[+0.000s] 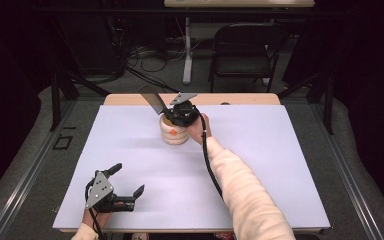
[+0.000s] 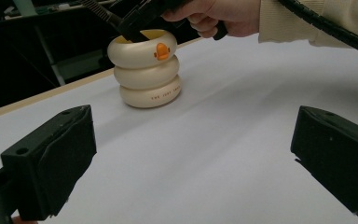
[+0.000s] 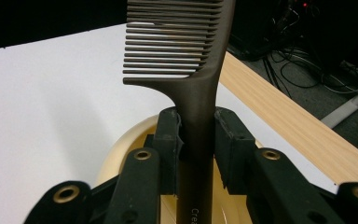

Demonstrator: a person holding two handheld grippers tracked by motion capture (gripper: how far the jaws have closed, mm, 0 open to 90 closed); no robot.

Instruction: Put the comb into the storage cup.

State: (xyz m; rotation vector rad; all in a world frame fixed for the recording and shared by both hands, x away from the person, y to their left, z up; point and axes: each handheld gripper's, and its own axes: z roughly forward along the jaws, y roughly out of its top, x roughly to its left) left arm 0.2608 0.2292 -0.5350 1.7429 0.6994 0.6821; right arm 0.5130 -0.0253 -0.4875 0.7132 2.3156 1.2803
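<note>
A cream holder (image 1: 174, 132) made of three stacked rings, with an orange beak on its top ring (image 2: 147, 77), stands at the far middle of the white sheet. My right gripper (image 1: 171, 116) is right above its opening (image 3: 116, 154), shut on the handle of a dark brown comb (image 3: 191, 60). The comb's toothed end (image 1: 155, 103) slants up and away to the far left. I cannot tell whether the handle's end is inside the holder. My left gripper (image 1: 126, 180) rests at the near left of the sheet, open, with bare sheet between its jaws (image 2: 191, 154).
The white sheet (image 1: 260, 165) covers a wooden table whose bare far edge (image 1: 240, 99) lies just behind the holder. On the floor beyond stand a black folding chair (image 1: 245, 50), a white table leg (image 1: 187, 50) and loose cables (image 1: 150, 60).
</note>
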